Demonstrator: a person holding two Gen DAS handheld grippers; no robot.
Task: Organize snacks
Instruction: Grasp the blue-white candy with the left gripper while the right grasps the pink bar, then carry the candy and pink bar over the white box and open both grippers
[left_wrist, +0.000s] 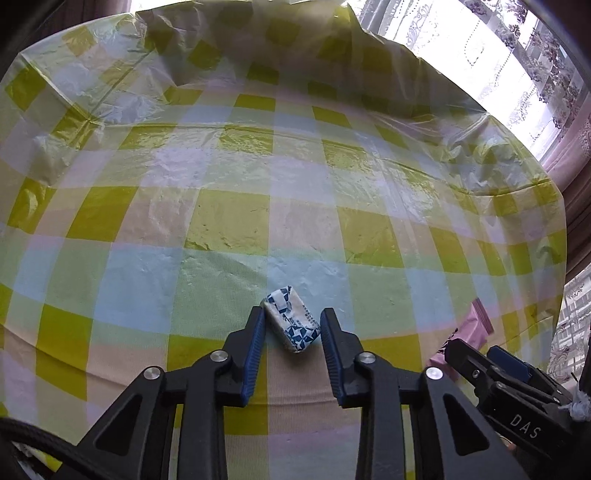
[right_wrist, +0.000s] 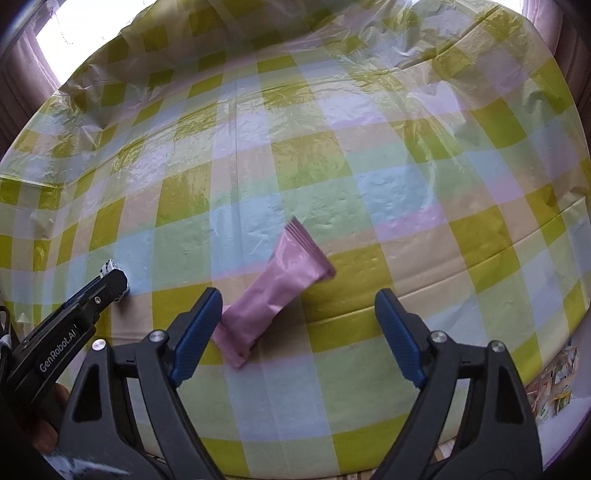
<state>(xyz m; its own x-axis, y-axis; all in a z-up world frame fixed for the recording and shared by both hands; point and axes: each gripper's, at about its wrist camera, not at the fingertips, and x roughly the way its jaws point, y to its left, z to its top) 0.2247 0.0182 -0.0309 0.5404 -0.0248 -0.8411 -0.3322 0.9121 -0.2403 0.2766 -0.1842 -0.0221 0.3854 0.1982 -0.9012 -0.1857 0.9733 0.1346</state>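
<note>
The left gripper (left_wrist: 291, 321) has its jaws spread around a small blue-and-white wrapped candy (left_wrist: 291, 320), which lies on the bench between the blue pads. The left pad sits just against the candy's near-left corner; on the right a thin gap shows between pad and wrapper, so nothing is pinched yet. The candy lies slantwise to the jaws, not squarely across them.

The right gripper (right_wrist: 297, 310) has its jaws spread much wider. A pink snack bar (right_wrist: 275, 291) lies flat on the bench, angled from lower left to upper right, its lower end just beside the left pad and well apart from the right pad. It is not gripped either.

Both snacks rest on the green, blue and pink checked plastic tablecloth (left_wrist: 236, 218), near each other. No tray or box for sorting is in view.

By my judgement the step in hand is the pick-up of each snack. Next the left jaws need to close squarely on the candy; given the slant, it may twist as they meet it. The right gripper likely needs to shift left to centre over the bar before closing.
</note>
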